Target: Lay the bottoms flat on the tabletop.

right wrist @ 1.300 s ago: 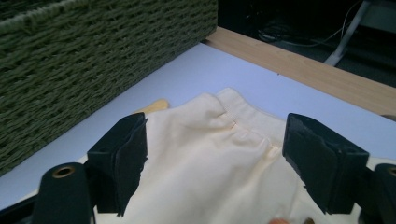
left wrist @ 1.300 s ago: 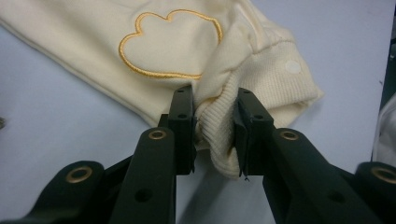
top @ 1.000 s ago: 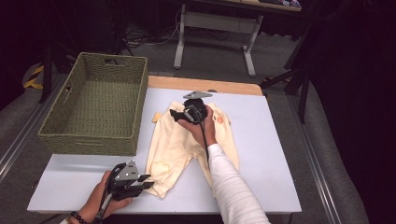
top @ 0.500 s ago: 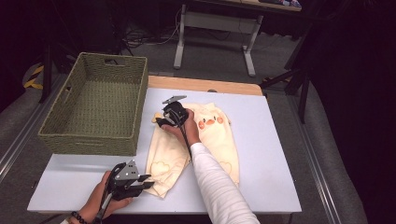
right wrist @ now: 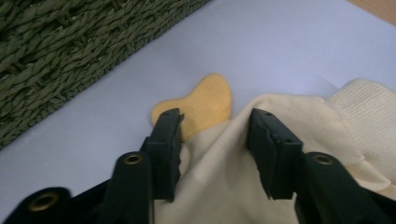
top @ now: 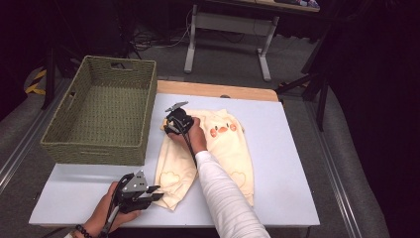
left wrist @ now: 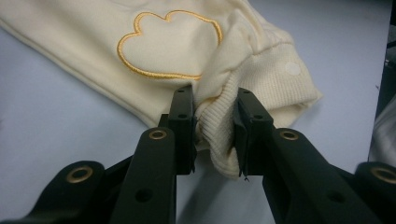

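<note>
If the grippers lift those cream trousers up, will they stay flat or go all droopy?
Probably droopy. The cream trousers already wrinkle and fold on the table, so the cloth looks soft. The ribbed cuff bunches where the left gripper pinches it. They also look light, and unlikely to slip, since knit cloth grips well.

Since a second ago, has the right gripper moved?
Yes. The right gripper has shifted left toward the wicker basket, onto the cream trousers, with its fingers just closing around the fabric.

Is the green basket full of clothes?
No, the woven basket is bare inside, and the cream pants lie on the table beside it.
</note>
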The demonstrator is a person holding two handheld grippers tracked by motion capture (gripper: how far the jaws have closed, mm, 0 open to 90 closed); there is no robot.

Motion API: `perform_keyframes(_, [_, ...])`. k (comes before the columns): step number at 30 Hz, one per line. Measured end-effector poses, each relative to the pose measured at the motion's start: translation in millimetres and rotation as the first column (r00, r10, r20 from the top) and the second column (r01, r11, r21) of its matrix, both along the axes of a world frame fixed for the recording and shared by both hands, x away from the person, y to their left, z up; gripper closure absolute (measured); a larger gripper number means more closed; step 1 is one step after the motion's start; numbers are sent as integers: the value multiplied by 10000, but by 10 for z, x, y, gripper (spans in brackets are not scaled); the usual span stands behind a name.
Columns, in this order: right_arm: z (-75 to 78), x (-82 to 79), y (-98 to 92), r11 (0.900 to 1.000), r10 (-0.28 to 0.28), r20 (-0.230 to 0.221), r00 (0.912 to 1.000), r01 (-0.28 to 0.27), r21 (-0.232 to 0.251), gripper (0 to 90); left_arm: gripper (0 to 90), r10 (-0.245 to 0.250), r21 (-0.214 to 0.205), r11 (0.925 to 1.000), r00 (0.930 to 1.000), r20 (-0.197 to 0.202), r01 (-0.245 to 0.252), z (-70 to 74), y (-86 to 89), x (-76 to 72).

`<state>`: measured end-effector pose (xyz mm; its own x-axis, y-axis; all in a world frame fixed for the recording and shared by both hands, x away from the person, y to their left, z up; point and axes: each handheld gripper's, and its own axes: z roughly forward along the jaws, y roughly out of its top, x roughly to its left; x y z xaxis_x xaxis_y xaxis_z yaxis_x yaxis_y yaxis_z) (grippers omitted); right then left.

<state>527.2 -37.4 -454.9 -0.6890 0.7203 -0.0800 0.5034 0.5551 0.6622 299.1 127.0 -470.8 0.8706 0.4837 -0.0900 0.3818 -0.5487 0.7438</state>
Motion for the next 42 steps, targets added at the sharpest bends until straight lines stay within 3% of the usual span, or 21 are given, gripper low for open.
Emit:
perform_keyframes(2, [2,2,-3,10000,-9,19,10000,9,-17,614,722,2,8,10000,10000,18,-2,0,-1,0])
perform_keyframes(5, [16,0,3,9995,21,218,9998,-14,-326,763,722,12,-11,10000,10000,-21,-12,1,2,4])
perform_keyframes(8, [18,-1,-2,9992,19,281,9996,-8,-398,797,722,15,-1,10000,10000,2,-15,2,1,4])
perform_keyframes(13, [41,1,-29,9996,15,249,9997,-8,-265,812,722,101,-44,9999,9999,-92,-102,10,-5,8])
perform_keyframes(18, [118,-19,-81,10000,-30,363,9993,28,67,816,724,142,12,9999,9999,86,-142,31,-18,-4])
perform_keyframes(25, [349,-95,-283,9965,22,801,9968,-89,836,816,725,170,-558,9983,9984,534,-140,177,-44,-55])
perform_keyframes(32, [474,-186,-462,9959,-38,1358,9907,-85,901,816,725,-1,-1040,9945,9961,877,93,316,-153,-94])
perform_keyframes(37, [564,-229,-597,9918,-219,1538,9879,20,1281,816,724,-101,-1213,9923,9941,1079,233,380,-232,-92])
perform_keyframes(38, [612,-240,-667,9902,-313,1642,9859,83,1393,816,724,-121,-1439,9892,9930,1171,290,425,-270,-89])
perform_keyframes(42, [705,-264,-832,9873,-561,1850,9811,269,1567,816,724,-260,-1634,9854,9906,1346,481,499,-354,-83])
